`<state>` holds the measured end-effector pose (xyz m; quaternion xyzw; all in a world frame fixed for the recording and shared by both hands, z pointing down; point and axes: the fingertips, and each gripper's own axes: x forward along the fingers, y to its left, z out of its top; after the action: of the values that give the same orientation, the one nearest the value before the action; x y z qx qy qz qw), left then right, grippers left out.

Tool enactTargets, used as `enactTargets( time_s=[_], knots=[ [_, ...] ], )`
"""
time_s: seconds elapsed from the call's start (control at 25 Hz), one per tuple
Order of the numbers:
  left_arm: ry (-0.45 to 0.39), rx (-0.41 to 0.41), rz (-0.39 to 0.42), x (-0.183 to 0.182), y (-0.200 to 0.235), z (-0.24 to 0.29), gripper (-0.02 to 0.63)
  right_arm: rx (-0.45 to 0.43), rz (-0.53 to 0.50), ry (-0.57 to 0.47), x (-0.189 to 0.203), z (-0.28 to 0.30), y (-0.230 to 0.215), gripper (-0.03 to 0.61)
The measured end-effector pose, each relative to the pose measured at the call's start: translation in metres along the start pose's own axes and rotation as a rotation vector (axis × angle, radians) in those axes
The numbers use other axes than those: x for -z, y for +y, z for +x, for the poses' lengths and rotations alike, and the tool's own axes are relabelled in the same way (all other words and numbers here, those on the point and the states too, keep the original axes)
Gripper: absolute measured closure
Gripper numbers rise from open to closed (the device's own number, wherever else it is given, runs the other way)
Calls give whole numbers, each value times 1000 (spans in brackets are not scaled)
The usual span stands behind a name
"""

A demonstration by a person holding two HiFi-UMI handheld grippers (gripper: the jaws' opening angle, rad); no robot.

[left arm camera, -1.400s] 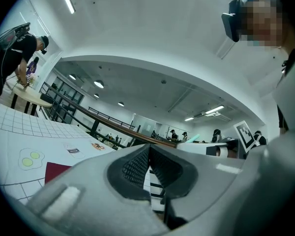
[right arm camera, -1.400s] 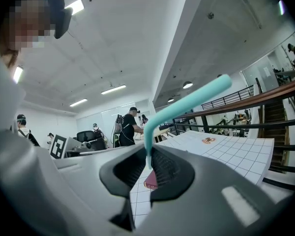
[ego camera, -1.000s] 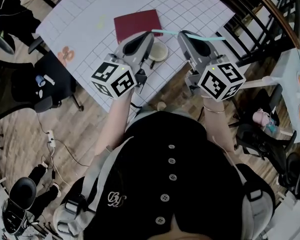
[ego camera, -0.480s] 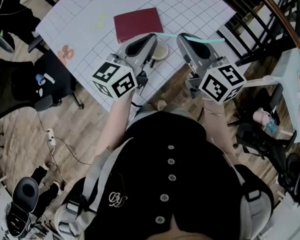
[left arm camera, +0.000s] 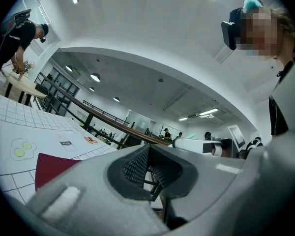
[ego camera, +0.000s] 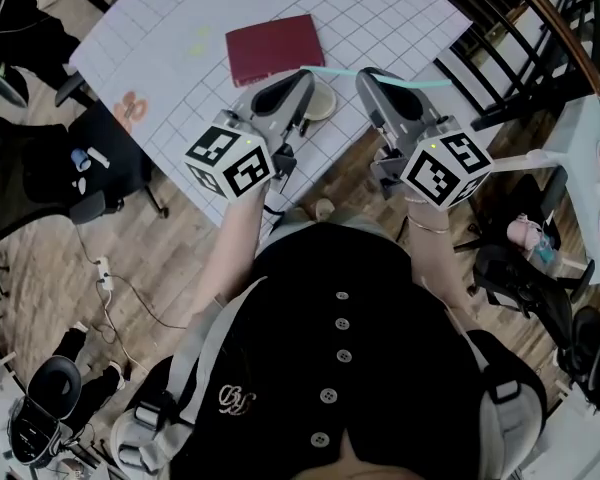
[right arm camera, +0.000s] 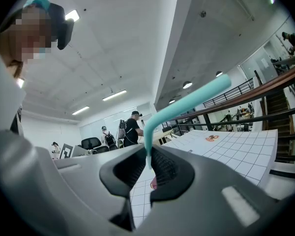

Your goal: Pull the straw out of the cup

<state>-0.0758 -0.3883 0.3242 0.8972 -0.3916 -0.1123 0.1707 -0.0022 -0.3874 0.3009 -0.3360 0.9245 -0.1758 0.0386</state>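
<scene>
Only my right gripper view shows the grip itself. There the right hand-held gripper (right arm camera: 148, 159) has its jaws nearly together, pinching the teal straw (right arm camera: 187, 107) at the top of the pads. The head view hides that pinch behind the gripper's shell, but it gives me the layout. It shows the beige cup (ego camera: 320, 101) on the white gridded surface (ego camera: 180, 28), near its front edge, with a dark red book (ego camera: 273, 48) just beyond the cup. Neither gripper view shows the cup.

In the right gripper view, a short stretch of the straw rises from the jaws. It then bends, and the long part slants up and to the right. From the head, the straw (ego camera: 410, 81) lies almost level across the picture, crosswise to both grippers. A length of it shows on either side of the right hand-held gripper (ego camera: 365, 73). Its left end is over the cup's far rim, and I cannot tell whether it is clear of the cup.

The left hand-held gripper (ego camera: 302, 76) sits just left of the cup. In its own view, the left hand-held gripper (left arm camera: 148, 154) has its pads together with nothing between them. The book (left arm camera: 51, 166) lies low on the left.
</scene>
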Motion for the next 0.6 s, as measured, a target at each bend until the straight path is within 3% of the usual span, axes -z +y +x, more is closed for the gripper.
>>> enactTargets(
  time_s=[0.6],
  knots=[
    [22, -8, -18, 8, 3, 4, 618, -10, 12, -8, -2, 4, -2, 551]
  ],
)
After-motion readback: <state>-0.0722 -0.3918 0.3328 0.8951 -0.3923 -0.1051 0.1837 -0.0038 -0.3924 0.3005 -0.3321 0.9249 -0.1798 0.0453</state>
